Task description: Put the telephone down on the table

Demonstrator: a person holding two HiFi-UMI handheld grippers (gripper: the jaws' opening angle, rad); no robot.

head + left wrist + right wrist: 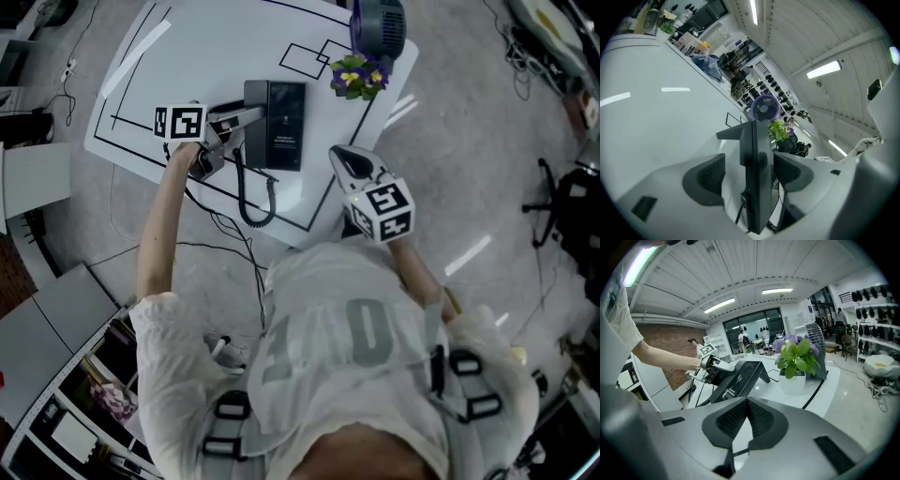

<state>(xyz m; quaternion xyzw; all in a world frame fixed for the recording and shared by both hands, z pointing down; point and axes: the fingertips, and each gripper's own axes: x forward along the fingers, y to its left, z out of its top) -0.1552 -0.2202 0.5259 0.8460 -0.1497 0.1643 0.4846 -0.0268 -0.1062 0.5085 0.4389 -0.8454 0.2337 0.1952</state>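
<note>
The table (pixel 187 56) is bearing the telephone (pixel 275 125), which sits propped on its stand toward the middle, so the setting-down looks done. What can go wrong now is your withdrawal. Your left gripper (pixel 751 173) is released, its jaws spread wide with the telephone's edge standing between them. One pad is clear of the telephone; the other sits so close that contact cannot be ruled out. If you pull back at a slant, that pad may drag or tip the set. Your right gripper (pixel 746 404), clenched on nothing, hangs well apart and threatens little. The coiled cord (pixel 246 192) runs past your left hand; if you snag it, it tugs the telephone.
</note>
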